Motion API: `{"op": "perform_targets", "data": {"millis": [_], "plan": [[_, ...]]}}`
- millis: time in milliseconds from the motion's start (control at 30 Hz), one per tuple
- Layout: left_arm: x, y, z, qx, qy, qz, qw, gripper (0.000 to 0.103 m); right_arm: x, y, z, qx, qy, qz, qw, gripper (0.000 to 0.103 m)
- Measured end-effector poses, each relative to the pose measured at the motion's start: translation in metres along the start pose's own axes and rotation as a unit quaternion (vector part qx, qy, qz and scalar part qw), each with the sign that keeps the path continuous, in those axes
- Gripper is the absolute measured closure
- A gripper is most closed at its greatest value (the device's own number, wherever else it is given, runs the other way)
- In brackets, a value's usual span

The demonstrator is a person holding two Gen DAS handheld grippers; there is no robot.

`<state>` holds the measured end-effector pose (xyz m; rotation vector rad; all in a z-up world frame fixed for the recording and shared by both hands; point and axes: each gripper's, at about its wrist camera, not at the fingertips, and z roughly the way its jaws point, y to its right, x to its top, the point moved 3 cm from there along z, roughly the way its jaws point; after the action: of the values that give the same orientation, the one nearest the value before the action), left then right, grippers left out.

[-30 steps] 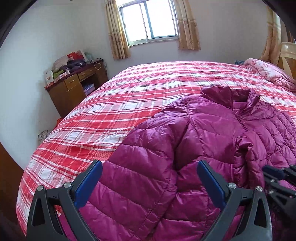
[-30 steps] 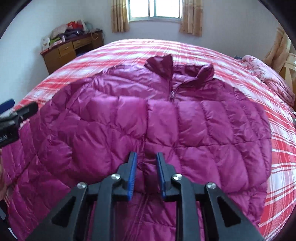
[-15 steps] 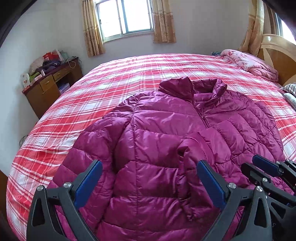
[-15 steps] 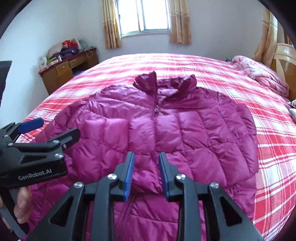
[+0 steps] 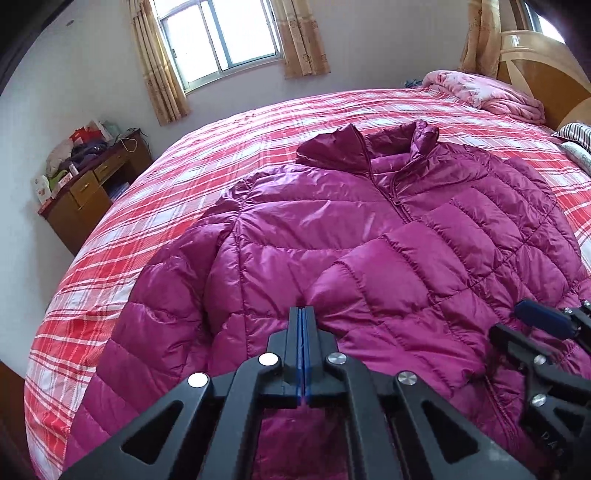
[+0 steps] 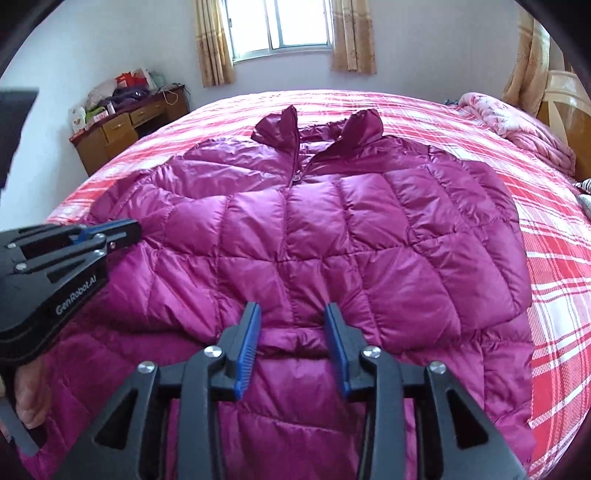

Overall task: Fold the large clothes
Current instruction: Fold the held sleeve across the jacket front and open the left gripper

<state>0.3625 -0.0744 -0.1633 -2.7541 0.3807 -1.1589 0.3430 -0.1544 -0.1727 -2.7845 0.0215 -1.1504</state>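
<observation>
The left hand-held gripper (image 5: 303,314) has its blue pads pressed together, with no cloth visibly caught between them, its tips just at a puffed fold of the jacket. The right hand-held gripper (image 6: 291,314) is spread, its two blue pads standing apart over the lower edge of a folded-in panel near the zip line.

The bed (image 5: 229,155), covered in a red and white plaid sheet, fills most of both views. The magenta quilted down jacket (image 5: 369,229) lies front-up on it, collar toward the window (image 6: 295,22), with its sleeves folded in across the chest. A wooden counter (image 6: 122,125) piled with clutter stands against the wall at left. A pink floral quilt (image 5: 487,92) is bunched at the far right by the headboard.
</observation>
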Motion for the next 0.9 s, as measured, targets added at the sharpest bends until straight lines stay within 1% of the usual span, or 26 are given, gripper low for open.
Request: {"op": "perform_targets", "data": {"millis": [67, 133, 167, 233, 267, 300, 367, 467, 533, 600, 633, 700, 733, 767, 833, 900], "plan": [[-0.004, -0.009, -0.001, 0.012, 0.001, 0.002, 0.9999, 0.103, 0.007, 0.01, -0.009, -0.025, 0.028, 0.009, 0.999, 0.058], [-0.008, -0.015, 0.002, 0.018, -0.004, 0.004, 0.9998, 0.103, 0.014, 0.023, -0.014, -0.044, 0.045, 0.026, 0.998, 0.05], [-0.009, -0.018, 0.003, 0.016, -0.007, 0.005, 0.9998, 0.103, 0.017, 0.031, -0.011, -0.049, 0.043, 0.035, 0.997, 0.046], [-0.008, -0.023, 0.002, 0.01, -0.006, -0.005, 0.9999, 0.102, 0.021, 0.043, -0.004, -0.054, 0.033, 0.055, 0.997, 0.046], [-0.006, -0.025, 0.001, 0.002, -0.009, -0.014, 0.9999, 0.102, 0.02, 0.047, 0.001, -0.056, 0.026, 0.062, 0.996, 0.043], [-0.004, -0.026, 0.0, -0.003, -0.012, -0.02, 0.9997, 0.102, 0.017, 0.049, 0.005, -0.054, 0.019, 0.066, 0.996, 0.037], [0.001, -0.028, -0.002, -0.017, -0.018, -0.039, 0.9989, 0.102, 0.011, 0.048, 0.01, -0.052, 0.013, 0.064, 0.997, 0.031], [0.004, -0.028, -0.009, -0.042, -0.005, -0.065, 0.997, 0.102, 0.009, 0.046, 0.01, -0.054, 0.009, 0.059, 0.997, 0.029], [0.008, -0.028, -0.011, -0.044, 0.0, -0.077, 0.9961, 0.102, 0.007, 0.048, 0.012, -0.051, 0.005, 0.061, 0.997, 0.027], [0.011, -0.026, -0.011, -0.054, 0.001, -0.087, 0.9948, 0.102, 0.006, 0.047, 0.014, -0.054, 0.002, 0.058, 0.997, 0.026], [0.013, -0.023, -0.009, -0.064, 0.001, -0.089, 0.994, 0.102, 0.005, 0.046, 0.014, -0.059, 0.002, 0.053, 0.997, 0.026], [0.015, -0.014, -0.006, -0.102, -0.002, -0.095, 0.9902, 0.102, 0.004, 0.041, 0.017, -0.068, 0.001, 0.043, 0.997, 0.025], [0.016, -0.009, -0.002, -0.11, -0.008, -0.096, 0.9892, 0.102, 0.004, 0.039, 0.017, -0.071, 0.001, 0.038, 0.997, 0.025], [0.016, -0.004, 0.001, -0.109, -0.016, -0.094, 0.9894, 0.102, 0.003, 0.039, 0.018, -0.072, 0.001, 0.036, 0.997, 0.024], [0.014, 0.009, 0.012, -0.097, -0.032, -0.068, 0.9924, 0.102, 0.004, 0.041, 0.019, -0.069, 0.001, 0.038, 0.997, 0.024], [0.01, 0.016, 0.024, -0.081, -0.049, -0.057, 0.9938, 0.102, 0.003, 0.042, 0.018, -0.064, 0.0, 0.042, 0.997, 0.024]]}}
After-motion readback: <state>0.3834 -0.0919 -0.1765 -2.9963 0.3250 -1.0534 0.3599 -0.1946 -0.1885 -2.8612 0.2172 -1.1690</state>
